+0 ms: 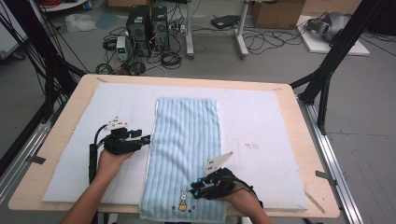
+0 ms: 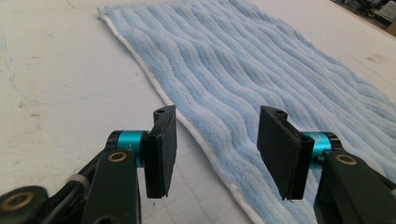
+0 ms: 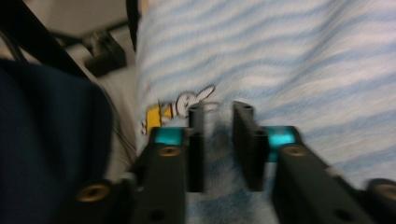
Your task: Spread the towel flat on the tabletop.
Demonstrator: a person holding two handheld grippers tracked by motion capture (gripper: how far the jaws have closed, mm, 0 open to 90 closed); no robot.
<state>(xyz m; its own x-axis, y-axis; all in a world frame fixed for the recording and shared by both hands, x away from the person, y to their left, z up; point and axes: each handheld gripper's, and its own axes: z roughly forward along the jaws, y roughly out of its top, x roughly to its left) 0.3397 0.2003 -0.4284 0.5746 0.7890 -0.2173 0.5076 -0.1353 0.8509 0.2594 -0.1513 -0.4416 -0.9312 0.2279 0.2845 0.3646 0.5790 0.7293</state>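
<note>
A lab: computer towers (image 1: 147, 29), tangled floor cables (image 1: 261, 41), black rig frame (image 1: 332, 56).

A wooden table (image 1: 306, 154) carries a white mat (image 1: 261, 121) with a blue towel (image 1: 187, 135) on it.

No writing, brand, number or label could be read anywhere in the views. The nearest thing to a sign was a small embroidered picture on the light blue towel (image 1: 187, 154): a white rabbit figure (image 1: 183, 201) in a yellow-orange dress, sitting close to the towel's near hem in the high view. The right gripper view showed the same rabbit figure (image 3: 180, 108), blurred, with its white ears and yellow body just beyond the jaws; no letters stood beside it. The dark computer towers (image 1: 148, 28) and the cardboard box (image 1: 276, 13) on the floor behind the tabletop bore no legible print at that size.
</note>
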